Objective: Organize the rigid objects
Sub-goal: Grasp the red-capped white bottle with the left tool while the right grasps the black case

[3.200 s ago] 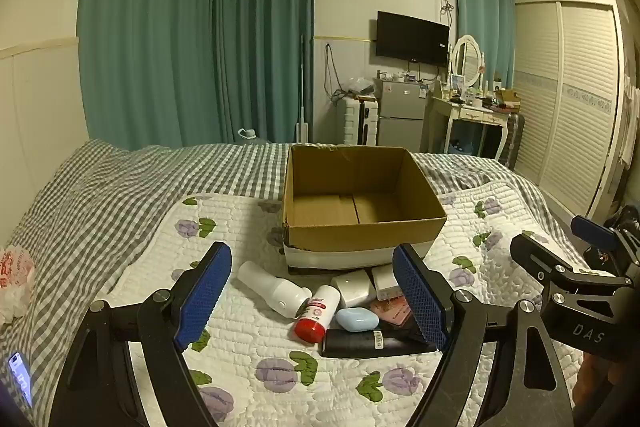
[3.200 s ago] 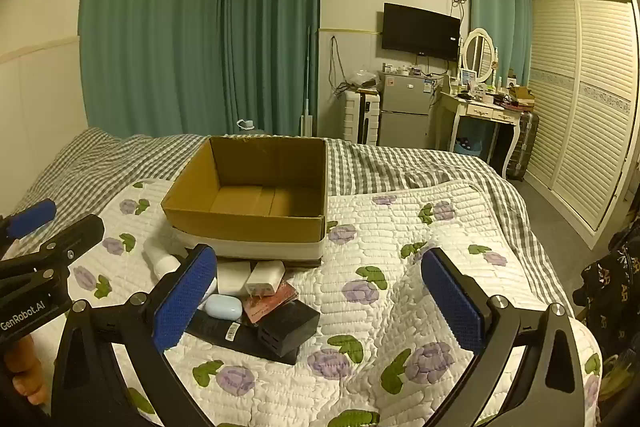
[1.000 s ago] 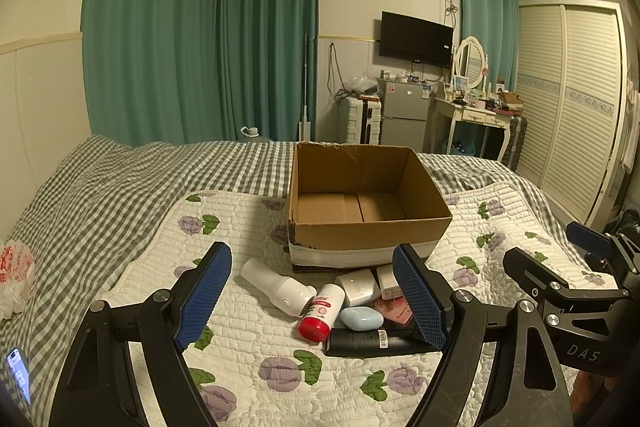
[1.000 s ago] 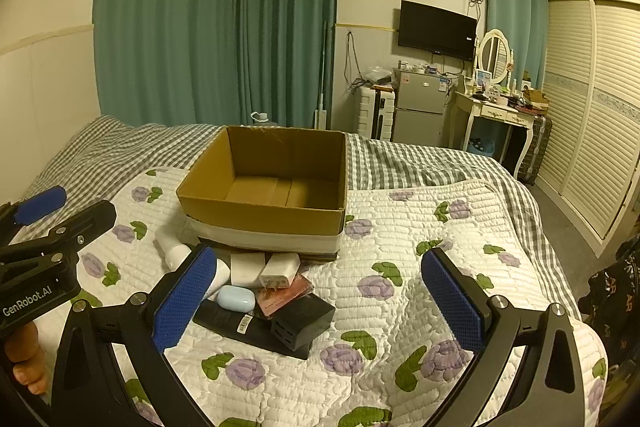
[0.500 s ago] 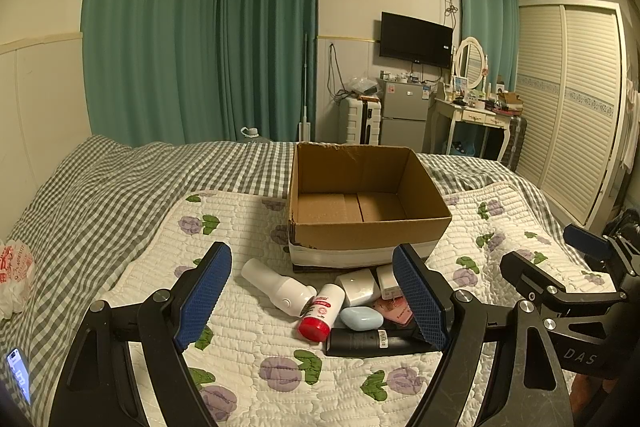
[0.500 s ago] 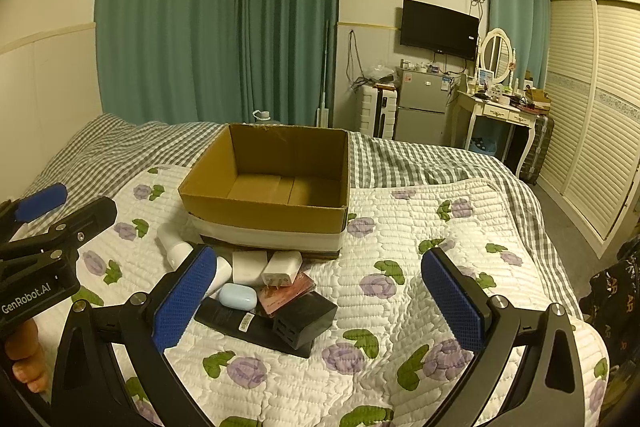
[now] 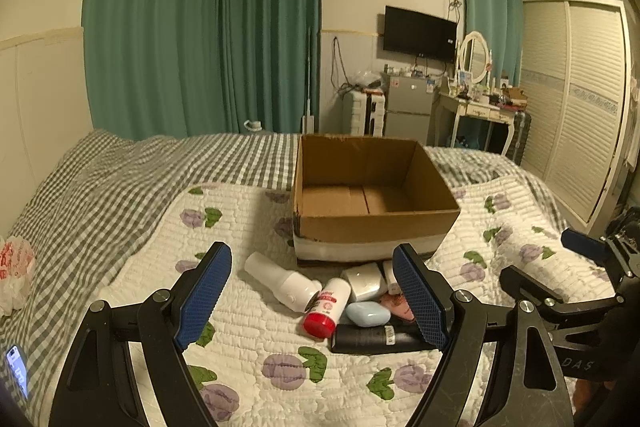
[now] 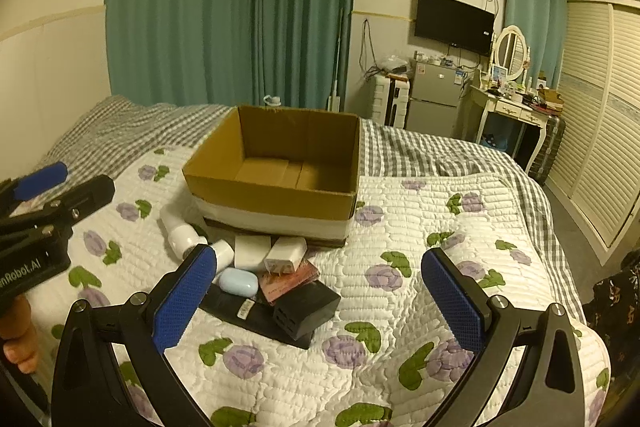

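Box (image 8: 276,205) stands open-topped and empty, clear from above. A tight pile (image 8: 272,279) crowds its near wall. Quilt (image 8: 420,259) right of it lies free.

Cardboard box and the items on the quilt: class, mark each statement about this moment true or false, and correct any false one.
1. The cardboard box is empty. True.
2. The left gripper grips the red-capped bottle. False: it is open and holds nothing.
3. The light blue case lies outside the box. True.
4. The right gripper is shut. False: it is open.
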`<move>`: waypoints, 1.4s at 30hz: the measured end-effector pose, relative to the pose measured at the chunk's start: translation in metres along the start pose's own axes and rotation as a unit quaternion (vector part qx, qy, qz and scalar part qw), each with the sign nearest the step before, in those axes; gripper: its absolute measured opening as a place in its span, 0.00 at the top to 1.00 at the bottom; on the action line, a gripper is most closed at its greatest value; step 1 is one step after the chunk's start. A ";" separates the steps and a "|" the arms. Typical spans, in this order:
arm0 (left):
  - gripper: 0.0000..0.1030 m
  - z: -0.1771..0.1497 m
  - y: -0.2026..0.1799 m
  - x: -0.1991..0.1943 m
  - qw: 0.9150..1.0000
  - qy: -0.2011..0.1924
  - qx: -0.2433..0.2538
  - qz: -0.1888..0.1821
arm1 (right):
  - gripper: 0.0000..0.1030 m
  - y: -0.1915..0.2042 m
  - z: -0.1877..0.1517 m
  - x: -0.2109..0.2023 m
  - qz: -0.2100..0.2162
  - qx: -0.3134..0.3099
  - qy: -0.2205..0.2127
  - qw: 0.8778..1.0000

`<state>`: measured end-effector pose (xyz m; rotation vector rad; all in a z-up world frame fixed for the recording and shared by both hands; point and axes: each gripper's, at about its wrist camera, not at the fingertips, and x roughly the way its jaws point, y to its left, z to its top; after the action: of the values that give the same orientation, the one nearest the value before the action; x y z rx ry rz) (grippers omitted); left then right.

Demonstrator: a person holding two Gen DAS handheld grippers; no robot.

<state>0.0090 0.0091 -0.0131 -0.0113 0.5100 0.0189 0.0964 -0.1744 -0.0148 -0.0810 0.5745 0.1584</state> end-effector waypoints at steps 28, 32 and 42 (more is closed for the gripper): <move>0.17 -0.060 0.003 0.111 0.984 0.175 0.010 0.023 | 0.25 0.001 -0.059 0.166 0.086 -0.009 0.232 0.969; 0.20 -0.059 -0.003 0.112 0.984 0.175 0.027 0.026 | 0.26 -0.006 -0.060 0.155 0.090 0.002 0.223 0.971; 0.41 -0.067 -0.021 0.164 0.973 0.217 0.072 0.033 | 0.27 -0.025 -0.049 0.140 0.079 0.017 0.201 0.976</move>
<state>0.1202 -0.0102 -0.1511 0.1469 0.9483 0.0442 0.1908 -0.1876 -0.1319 -0.0341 0.9878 0.2898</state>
